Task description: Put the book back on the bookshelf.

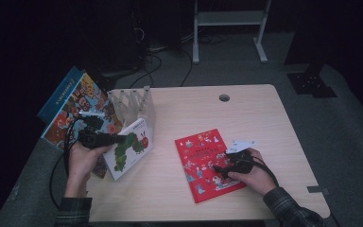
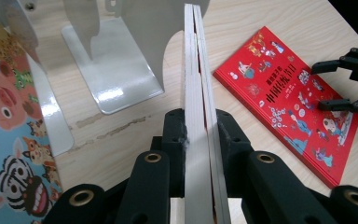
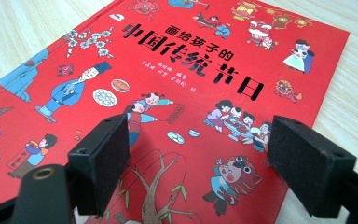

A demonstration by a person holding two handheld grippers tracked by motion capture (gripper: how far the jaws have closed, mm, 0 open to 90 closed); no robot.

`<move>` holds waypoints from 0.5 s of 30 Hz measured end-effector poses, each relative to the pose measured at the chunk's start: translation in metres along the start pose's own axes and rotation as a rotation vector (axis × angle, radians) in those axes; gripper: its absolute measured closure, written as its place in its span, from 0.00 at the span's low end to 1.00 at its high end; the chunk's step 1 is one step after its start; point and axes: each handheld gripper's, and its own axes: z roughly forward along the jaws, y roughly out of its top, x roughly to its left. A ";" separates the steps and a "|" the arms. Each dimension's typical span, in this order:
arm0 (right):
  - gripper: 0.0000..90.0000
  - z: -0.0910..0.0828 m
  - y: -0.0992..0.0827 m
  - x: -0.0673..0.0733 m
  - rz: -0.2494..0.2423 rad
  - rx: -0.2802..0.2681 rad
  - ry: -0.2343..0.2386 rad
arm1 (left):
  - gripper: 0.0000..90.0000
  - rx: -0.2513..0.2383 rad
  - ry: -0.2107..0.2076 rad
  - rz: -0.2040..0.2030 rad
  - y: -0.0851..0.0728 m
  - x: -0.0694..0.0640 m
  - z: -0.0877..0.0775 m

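Black padded claw (image 2: 200,135) clamps thin white hardcover book (image 2: 196,70) edge.

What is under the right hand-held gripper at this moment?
Under the right hand-held gripper, whose jaws stand open, lies the red picture book flat on the wooden table. The table beneath the book is covered, so anything there cannot be seen.

Colourful animal book (image 1: 75,106), clear rack (image 1: 131,105)
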 end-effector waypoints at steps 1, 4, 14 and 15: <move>0.22 0.000 0.000 0.000 0.000 0.000 0.000 | 0.85 0.000 0.000 0.000 0.000 0.000 0.000; 0.22 0.000 0.000 0.000 0.001 -0.001 0.000 | 0.85 -0.003 0.019 0.006 0.002 0.002 0.001; 0.22 0.000 0.000 0.000 0.002 -0.001 -0.001 | 0.85 -0.029 0.050 0.015 0.011 0.007 0.014; 0.22 0.000 0.000 0.000 0.002 -0.001 0.000 | 0.85 -0.030 0.052 0.015 0.013 0.008 0.015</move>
